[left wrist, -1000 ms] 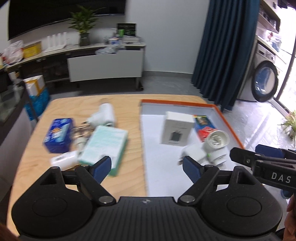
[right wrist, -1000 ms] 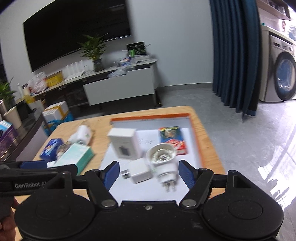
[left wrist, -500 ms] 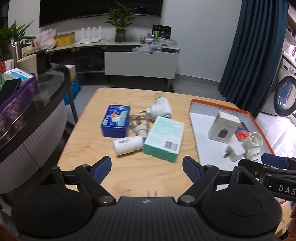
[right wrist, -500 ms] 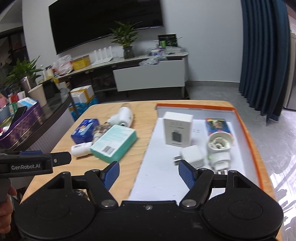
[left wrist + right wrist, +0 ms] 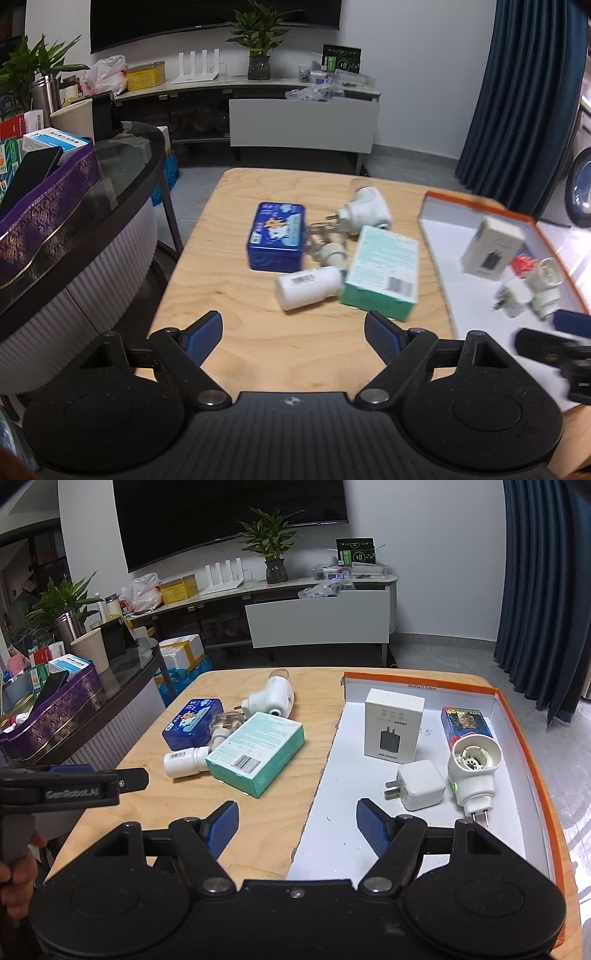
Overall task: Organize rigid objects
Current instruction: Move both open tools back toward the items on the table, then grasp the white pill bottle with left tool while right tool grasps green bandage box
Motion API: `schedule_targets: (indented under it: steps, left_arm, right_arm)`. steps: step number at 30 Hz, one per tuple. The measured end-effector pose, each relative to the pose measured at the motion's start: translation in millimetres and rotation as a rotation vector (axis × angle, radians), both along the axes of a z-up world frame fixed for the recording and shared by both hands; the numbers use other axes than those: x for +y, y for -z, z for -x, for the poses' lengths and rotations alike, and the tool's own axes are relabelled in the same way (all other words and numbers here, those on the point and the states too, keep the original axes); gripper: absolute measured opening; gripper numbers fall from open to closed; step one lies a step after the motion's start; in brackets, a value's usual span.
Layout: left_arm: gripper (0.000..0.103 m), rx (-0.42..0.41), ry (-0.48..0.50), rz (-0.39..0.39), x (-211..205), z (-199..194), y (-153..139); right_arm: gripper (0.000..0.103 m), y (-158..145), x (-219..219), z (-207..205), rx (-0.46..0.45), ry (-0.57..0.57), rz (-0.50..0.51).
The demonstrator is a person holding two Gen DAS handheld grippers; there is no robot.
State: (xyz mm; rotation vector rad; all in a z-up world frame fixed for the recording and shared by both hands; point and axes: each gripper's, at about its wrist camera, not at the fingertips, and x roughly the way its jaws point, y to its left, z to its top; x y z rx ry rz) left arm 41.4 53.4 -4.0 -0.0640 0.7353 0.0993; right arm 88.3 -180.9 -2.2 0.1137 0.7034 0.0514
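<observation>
With both jaws spread and empty, the left hand-held gripper [image 5: 293, 332] should straddle the white bottle [image 5: 308, 287] lying on the tabletop [image 5: 229, 295] beside the green box [image 5: 382, 273], squeezing its middle.

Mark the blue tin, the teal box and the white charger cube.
blue tin [image 5: 277, 233], left wrist view, lid.
teal box [image 5: 258, 749], right wrist view, top face.
white charger cube [image 5: 421, 784], right wrist view, top face.

The pale wooden desk [image 5: 122, 812] shows light grain. On it lie a deep blue rectangular tin [image 5: 192, 723] with a white cartoon print, a teal-and-white cardboard box [image 5: 256, 753] bearing a black barcode, and a white plastic bottle [image 5: 184, 762]. The shallow white tray [image 5: 532, 746] has an orange rim
</observation>
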Motion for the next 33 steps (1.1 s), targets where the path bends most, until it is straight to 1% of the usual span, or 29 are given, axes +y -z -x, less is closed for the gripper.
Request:
schedule_targets:
  steps: [3,6,9,13,16,17,18,19,20,21,22,24,26,30,33]
  left_arm:
    - [0.086,0.021,0.009,-0.005,7.6,-14.3,10.3]
    - [0.086,0.033,0.049,-0.035,7.7,-29.0,21.2]
    - [0.086,0.032,0.103,-0.057,6.3,-43.7,30.5]
    - [0.086,0.015,0.174,-0.11,4.9,-61.9,40.6]
    - [0.083,0.015,0.214,-0.106,5.3,-73.3,46.4]
    - [0.075,0.016,0.234,-0.096,5.2,-75.5,48.2]
    - [0.069,0.025,0.255,-0.088,4.0,-77.8,50.7]
    - [0.058,0.037,0.271,-0.09,2.1,-78.9,53.3]
    - [0.054,0.038,0.281,-0.1,0.0,-78.2,55.7]
    - [0.052,0.027,0.291,-0.103,-1.0,-75.9,57.0]
    - [0.048,0.019,0.296,-0.095,-0.3,-74.1,57.6]
    - [0.047,0.015,0.291,-0.061,2.8,-72.3,57.2]
    - [0.047,0.005,0.291,-0.045,4.4,-70.9,56.6]
    - [0.048,-0.005,0.319,-0.07,-0.1,-72.2,59.6]
    - [0.048,-0.017,0.34,-0.065,-1.3,-74.8,60.2]
  right_arm:
    - [0.084,2.0,-1.6,-0.1,0.004,0.006,-0.003]
    - [0.084,4.7,-3.4,-1.9,0.012,0.011,-0.005]
    - [0.084,8.1,-5.5,-5.1,0.023,0.016,-0.008]
    - [0.084,12.6,-8.8,-9.1,0.035,0.024,-0.011]
    - [0.084,16.4,-10.6,-13.4,0.045,0.032,-0.012]
    - [0.084,18.1,-11.4,-14.9,0.048,0.035,-0.015]
    - [0.084,19.7,-11.6,-16.6,0.052,0.037,-0.018]
    - [0.084,21.1,-11.3,-18.2,0.056,0.037,-0.021]
    - [0.084,22.1,-10.1,-20.1,0.06,0.035,-0.02]
    - [0.084,23.1,-8.8,-21.7,0.061,0.032,-0.017]
    - [0.084,24.0,-7.4,-23.4,0.063,0.029,-0.015]
    - [0.084,25.3,-4.6,-27.3,0.066,0.02,-0.017]
    - [0.084,26.4,-1.4,-30.7,0.069,0.014,-0.018]
    - [0.084,28.4,5.3,-35.6,0.076,0.001,-0.016]
    - [0.084,28.9,10.4,-38.0,0.081,-0.01,-0.012]
